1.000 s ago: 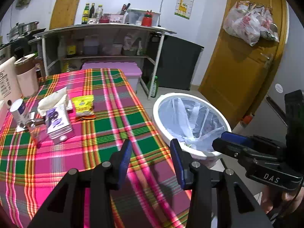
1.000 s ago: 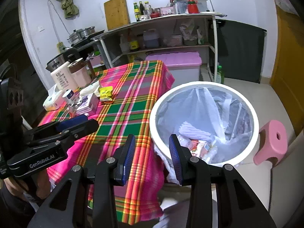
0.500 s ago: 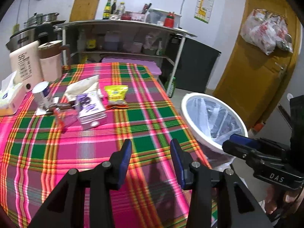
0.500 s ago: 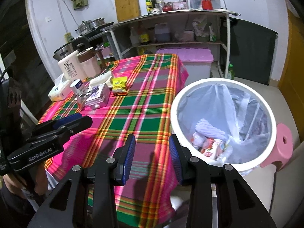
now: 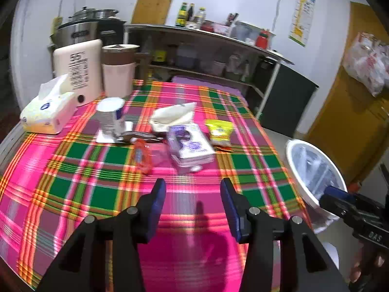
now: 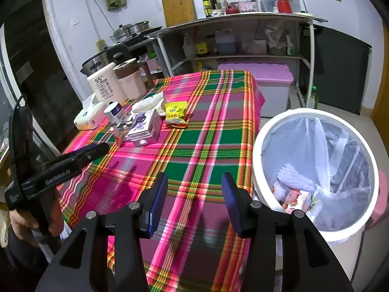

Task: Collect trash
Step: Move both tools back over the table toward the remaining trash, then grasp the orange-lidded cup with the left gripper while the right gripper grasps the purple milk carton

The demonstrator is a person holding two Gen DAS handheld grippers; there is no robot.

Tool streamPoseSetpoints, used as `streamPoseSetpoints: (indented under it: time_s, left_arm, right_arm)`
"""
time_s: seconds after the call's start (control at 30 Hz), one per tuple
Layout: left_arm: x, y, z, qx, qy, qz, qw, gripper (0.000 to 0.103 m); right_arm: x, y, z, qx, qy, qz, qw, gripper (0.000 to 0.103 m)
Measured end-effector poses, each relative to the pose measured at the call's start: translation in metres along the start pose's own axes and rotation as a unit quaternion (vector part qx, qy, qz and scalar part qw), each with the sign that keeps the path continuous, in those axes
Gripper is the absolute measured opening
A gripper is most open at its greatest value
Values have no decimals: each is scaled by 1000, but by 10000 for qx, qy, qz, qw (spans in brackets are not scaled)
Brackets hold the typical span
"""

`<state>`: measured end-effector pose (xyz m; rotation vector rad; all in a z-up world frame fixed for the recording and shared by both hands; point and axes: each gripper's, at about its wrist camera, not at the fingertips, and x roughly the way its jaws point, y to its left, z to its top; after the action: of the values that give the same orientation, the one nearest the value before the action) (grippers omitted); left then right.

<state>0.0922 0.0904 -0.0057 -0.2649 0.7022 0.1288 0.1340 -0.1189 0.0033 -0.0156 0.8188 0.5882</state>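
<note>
A: Nearest first, then. Item one: left gripper (image 5: pixel 193 209), jaws parted and just widened further, nothing between them. It hangs over the near half of the plaid tablecloth (image 5: pixel 102 194).

B: Item two: right gripper (image 6: pixel 194 202), same condition. Its jaws have just been opening and they are empty, over the near right edge of the table.

A: Item three: white bin (image 6: pixel 316 126) on the floor, just beside the table's right edge. It is lined with a clear bag, and some wrappers and crumpled paper already lie at the bottom (so part of the collecting looks done).

B: Item four, mid-table, left of centre: the litter still out. A purple-and-white carton (image 5: pixel 192 146), a red wrapper (image 5: pixel 142 155) beside it, a yellow snack packet (image 5: pixel 218 131), and a crumpled white bag (image 5: pixel 173 116) just behind.

A: Also a white can (image 5: pixel 110 116) on a scrap of paper. Whether it counts as trash I cannot tell.

B: Item five, far left: tissue box (image 5: pixel 46 112), a cream kettle (image 5: pixel 79 68) and a lidded mug (image 5: pixel 119 68). These are presumably keepers.

A: Assessment: the task is part done. Four or five pieces remain on the cloth, none in either gripper.
</note>
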Motion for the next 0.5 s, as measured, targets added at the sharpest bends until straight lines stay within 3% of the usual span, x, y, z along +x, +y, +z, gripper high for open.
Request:
streamPoseSetpoints:
  time_s: [0.23, 0.5]
  left_arm:
    - [14, 30, 9, -247, 26, 223, 9994, 52]
    - [44, 47, 18, -282, 229, 223, 9991, 55]
  right_arm:
    - [13, 4, 5, -87, 76, 55, 9999, 47]
    - [29, 8, 16, -96, 96, 153, 9998, 47]
